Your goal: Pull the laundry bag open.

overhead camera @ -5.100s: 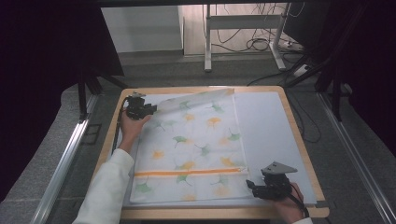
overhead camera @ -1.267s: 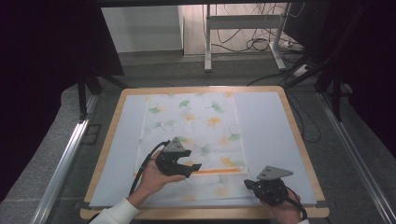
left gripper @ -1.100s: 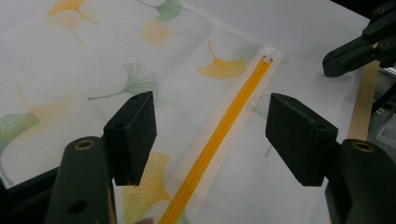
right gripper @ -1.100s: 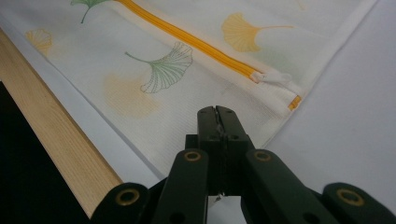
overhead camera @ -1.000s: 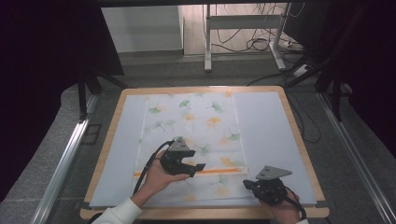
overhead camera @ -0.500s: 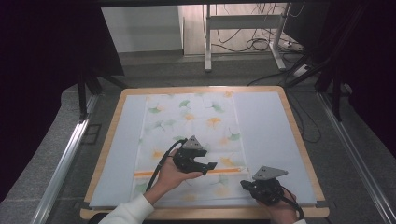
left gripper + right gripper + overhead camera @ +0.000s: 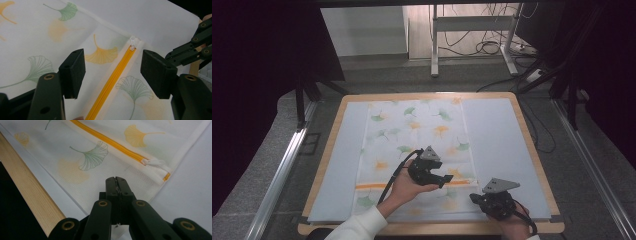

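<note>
L gripper [image 7: 112,72], jaws wide, is nearing zipper pull [image 7: 132,43] by table's near-right corner; R gripper [image 7: 116,182] is pinching bag [image 7: 82,170] edge w/ jaws closed. Imo center on pull b4 closing.

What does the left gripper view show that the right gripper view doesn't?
Left gripper view: its own left gripper with the jaws standing apart over the orange zipper, nothing pinched between them, and part of the other gripper at the right edge.

Right gripper view: the right gripper pinched shut on the edge of the mesh bag, plus the table's wooden rim.

Both: the white bag printed with ginkgo leaves, the orange zipper, its white pull at the zipper's end, and the pale mat underneath.
</note>
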The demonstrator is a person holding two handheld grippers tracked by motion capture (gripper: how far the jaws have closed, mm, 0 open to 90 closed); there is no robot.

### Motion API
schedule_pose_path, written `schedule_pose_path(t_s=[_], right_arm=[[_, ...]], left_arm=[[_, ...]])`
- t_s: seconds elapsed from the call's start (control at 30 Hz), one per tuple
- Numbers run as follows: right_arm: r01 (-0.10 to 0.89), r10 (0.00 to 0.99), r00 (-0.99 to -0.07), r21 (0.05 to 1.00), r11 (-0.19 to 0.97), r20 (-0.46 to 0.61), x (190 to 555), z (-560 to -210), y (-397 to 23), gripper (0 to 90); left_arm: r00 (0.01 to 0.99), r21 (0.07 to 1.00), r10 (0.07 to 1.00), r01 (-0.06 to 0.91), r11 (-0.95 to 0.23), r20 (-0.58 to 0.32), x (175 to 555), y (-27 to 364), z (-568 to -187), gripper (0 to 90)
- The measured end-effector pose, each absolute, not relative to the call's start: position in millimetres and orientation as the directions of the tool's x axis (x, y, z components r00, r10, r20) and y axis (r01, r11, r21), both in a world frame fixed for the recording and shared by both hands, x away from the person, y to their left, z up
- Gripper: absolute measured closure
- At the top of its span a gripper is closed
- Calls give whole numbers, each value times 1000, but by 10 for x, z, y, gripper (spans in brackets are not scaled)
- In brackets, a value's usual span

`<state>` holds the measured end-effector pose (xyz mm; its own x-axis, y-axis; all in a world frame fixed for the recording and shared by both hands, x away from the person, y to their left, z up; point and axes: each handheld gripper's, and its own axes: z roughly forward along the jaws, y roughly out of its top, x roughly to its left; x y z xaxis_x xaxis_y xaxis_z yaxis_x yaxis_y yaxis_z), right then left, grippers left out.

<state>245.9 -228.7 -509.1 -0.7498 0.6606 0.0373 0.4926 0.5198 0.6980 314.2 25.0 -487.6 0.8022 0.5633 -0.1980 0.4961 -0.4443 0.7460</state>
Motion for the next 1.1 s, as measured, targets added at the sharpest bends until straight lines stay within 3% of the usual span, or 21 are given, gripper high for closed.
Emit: schedule_pose_path(t_s=[1.1], right_arm=[[495, 657, -752, 695, 522, 42, 2462, -5102, -2292, 881]], left_arm=[[823, 741, 548, 460, -488, -150, 3234, -258, -4910, 409]])
